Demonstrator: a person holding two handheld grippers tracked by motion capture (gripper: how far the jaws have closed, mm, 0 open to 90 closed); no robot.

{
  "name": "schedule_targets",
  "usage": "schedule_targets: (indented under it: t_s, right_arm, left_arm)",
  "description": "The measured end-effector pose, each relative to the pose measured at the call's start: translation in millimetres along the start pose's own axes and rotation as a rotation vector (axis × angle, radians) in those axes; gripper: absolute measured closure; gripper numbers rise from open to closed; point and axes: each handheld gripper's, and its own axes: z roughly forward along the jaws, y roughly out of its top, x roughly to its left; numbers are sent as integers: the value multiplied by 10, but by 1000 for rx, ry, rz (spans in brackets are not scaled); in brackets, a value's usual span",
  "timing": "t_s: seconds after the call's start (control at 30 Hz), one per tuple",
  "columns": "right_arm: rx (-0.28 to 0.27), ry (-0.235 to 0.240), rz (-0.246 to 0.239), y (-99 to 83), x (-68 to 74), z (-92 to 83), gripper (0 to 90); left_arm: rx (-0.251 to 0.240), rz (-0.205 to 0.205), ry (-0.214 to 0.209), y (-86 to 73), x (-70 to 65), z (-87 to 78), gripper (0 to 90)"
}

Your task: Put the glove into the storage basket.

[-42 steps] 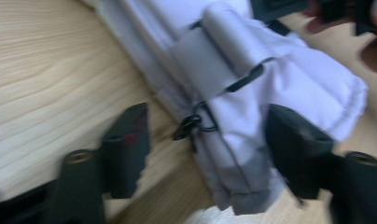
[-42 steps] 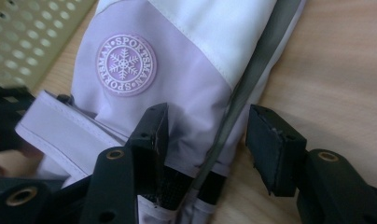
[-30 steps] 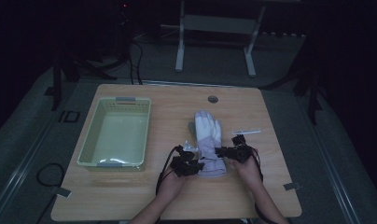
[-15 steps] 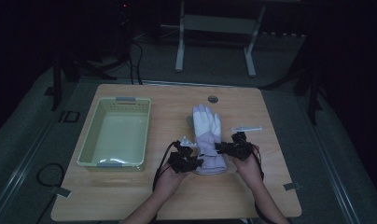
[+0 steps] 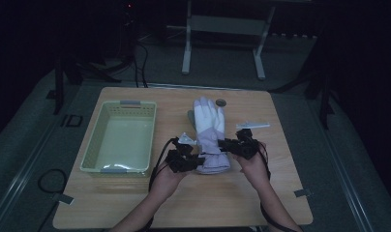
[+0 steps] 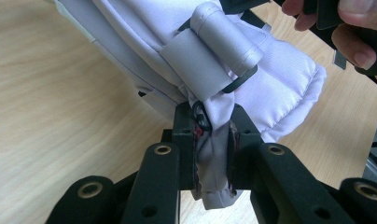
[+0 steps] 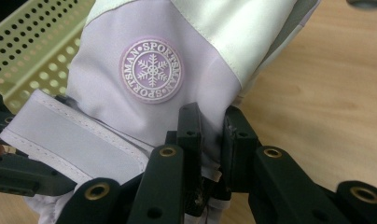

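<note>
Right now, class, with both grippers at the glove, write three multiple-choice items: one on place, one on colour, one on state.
1. Where is the basket relative to the glove in the high view?
A left
B right
C on top

2. What colour is the glove's round snowflake badge?
A red
B lilac
C black

3. How is the left gripper?
A open, apart from the glove
B holding a pen
C shut on the glove's cuff

Answers: 1 A, the basket stands left of the glove; 2 B, the badge is pale purple; 3 C, fabric is pinched between its jaws.

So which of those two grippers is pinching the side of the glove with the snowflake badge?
The right gripper: its jaws clamp the glove just below the badge.
</note>
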Motion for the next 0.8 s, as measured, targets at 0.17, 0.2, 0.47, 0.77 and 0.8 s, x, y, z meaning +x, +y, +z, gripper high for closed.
schedule_targets:
  t_s: [0.17,0.2,0.47,0.77,0.8]
  right_arm:
    - [-12,5,-38,156,149,7,795]
    - [-14,10,-39,178,170,11,795]
    - [-28,35,-73,401,464,132,796]
    - [-44,61,-102,678,825,326,796]
    - [-44,60,-104,702,869,352,796]
  left_arm:
    - [-7,10,5,43,73,-190,774]
    - [-10,4,2,44,88,-231,775]
    - [-30,-3,37,12,249,-583,775]
    - [-47,3,76,-25,491,-984,775]
    - [-47,0,77,-39,541,-1037,775]
